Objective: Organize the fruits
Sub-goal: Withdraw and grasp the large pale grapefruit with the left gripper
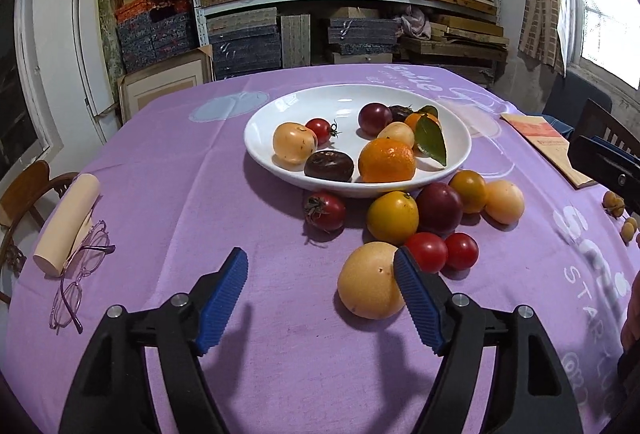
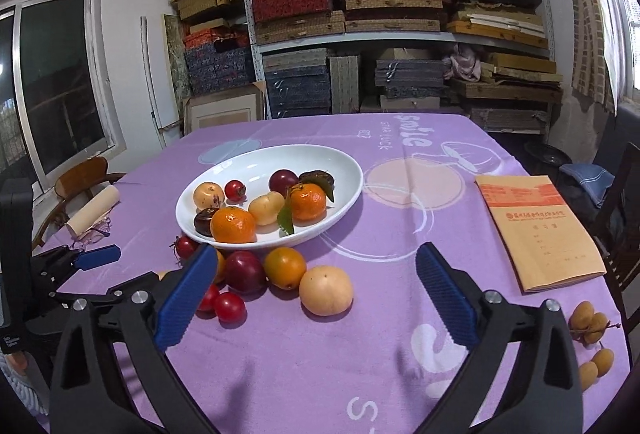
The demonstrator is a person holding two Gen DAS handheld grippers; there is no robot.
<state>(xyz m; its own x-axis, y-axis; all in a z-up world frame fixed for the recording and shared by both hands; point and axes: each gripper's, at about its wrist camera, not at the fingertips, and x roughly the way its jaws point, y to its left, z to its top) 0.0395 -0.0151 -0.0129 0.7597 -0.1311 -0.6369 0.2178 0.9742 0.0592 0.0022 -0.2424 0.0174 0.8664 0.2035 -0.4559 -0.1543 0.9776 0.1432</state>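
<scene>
A white bowl (image 1: 256, 146) on the purple tablecloth holds several fruits: oranges, pale yellow fruits, dark plums and a red tomato. In front of it lies a loose cluster of fruits. My left gripper (image 1: 320, 270) is open; a pale yellow round fruit (image 1: 370, 280) lies just inside its right finger, touching it. My right gripper (image 2: 316, 266) is open and empty above the cloth; a pale yellow fruit (image 2: 326, 290) sits between and beyond its fingers. The bowl (image 2: 348, 162) and the left gripper (image 2: 92, 260) also show in the right wrist view.
Glasses (image 1: 76, 274) and a cream cylinder (image 1: 68, 224) lie at the left. An orange booklet (image 2: 536, 230) and small yellow-brown fruits (image 2: 588, 322) lie at the right. Wooden chairs stand at both sides. Shelves of boxes stand behind the table.
</scene>
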